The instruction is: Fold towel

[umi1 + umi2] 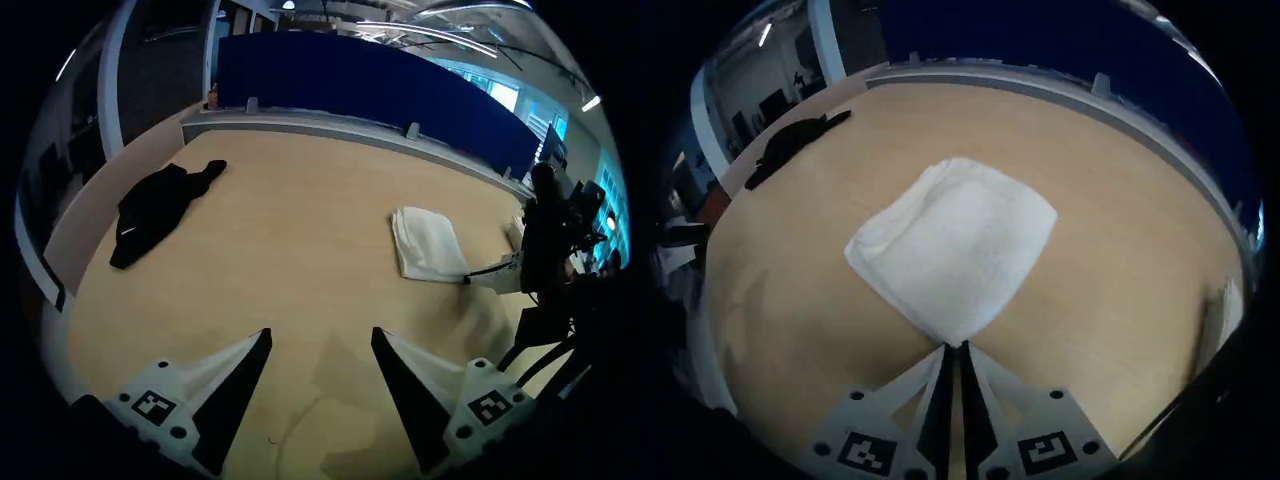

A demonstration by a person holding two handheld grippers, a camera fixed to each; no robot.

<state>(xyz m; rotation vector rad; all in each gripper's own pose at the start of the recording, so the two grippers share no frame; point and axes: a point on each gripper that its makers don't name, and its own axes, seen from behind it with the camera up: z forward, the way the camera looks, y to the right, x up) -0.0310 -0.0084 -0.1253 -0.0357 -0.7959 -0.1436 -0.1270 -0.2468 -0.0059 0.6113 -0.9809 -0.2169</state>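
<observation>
- Here, the white towel lies folded into a plump square on the wooden table, layered edges showing.
- The right gripper has its jaws pinching the near corner.
- The left gripper has its jaws spread.

Table: broad, light wood-grain top with a pale grey raised rim along the far edge. Items on it: one white towel, folded into a thick rectangle and lying flat at the right; one black garment, crumpled, at the far left, well apart from the towel.
</observation>
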